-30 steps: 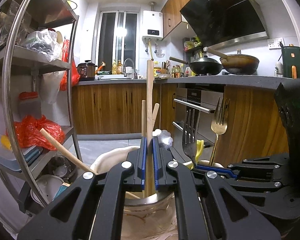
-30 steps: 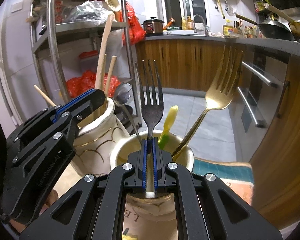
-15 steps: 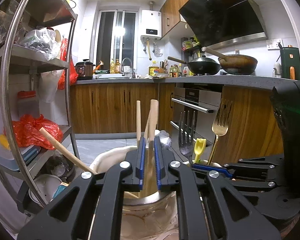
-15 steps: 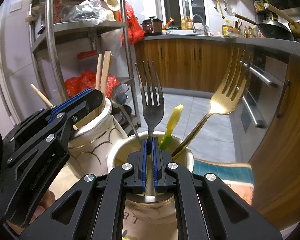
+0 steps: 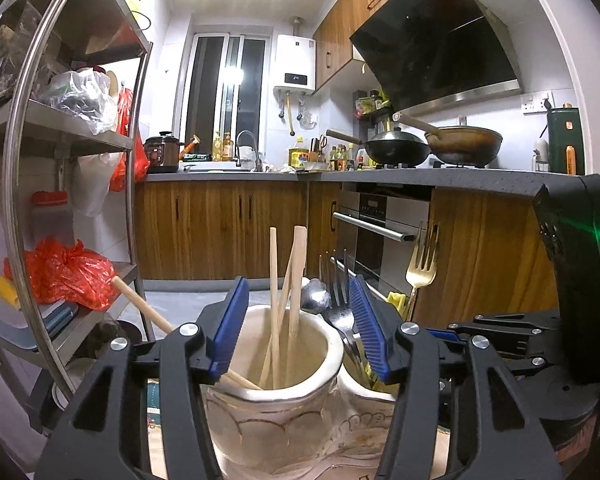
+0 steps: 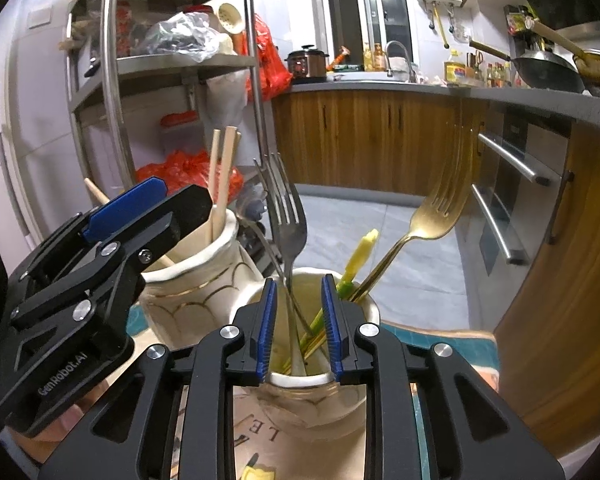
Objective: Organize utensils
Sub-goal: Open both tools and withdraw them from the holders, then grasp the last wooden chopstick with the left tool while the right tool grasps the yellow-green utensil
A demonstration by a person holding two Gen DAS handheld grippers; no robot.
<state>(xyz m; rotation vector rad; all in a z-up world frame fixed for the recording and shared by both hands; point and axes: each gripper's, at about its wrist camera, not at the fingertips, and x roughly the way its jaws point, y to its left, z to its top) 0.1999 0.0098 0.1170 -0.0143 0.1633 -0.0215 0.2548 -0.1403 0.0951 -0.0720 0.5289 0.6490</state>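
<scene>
In the left wrist view my left gripper (image 5: pixel 298 328) hovers over a cream vase (image 5: pixel 260 420), its jaws opening. Wooden chopsticks (image 5: pixel 296 280) stand loose in the vase between the blue pads, untouched. In the right wrist view my right gripper (image 6: pixel 299 328) is above a smaller cream jar (image 6: pixel 312 412), jaws opening. A silver fork (image 6: pixel 286 216) leans in that jar between the pads, which do not press it. A gold fork (image 6: pixel 440 208) and a yellow-green utensil (image 6: pixel 360 256) share the jar. The left gripper (image 6: pixel 186 194) and the vase (image 6: pixel 204 280) show at the left.
A steel shelf rack (image 5: pixel 16 160) with red bags (image 5: pixel 60 276) stands at the left. Wooden cabinets, an oven (image 5: pixel 380 232) and a counter with woks (image 5: pixel 400 148) lie ahead. Vase and jar stand on a patterned mat (image 6: pixel 440 340).
Both grippers have opened. The chopstick held by the left one has dropped lower into the vase, and the silver fork, freed by the right one, now leans in its jar.
</scene>
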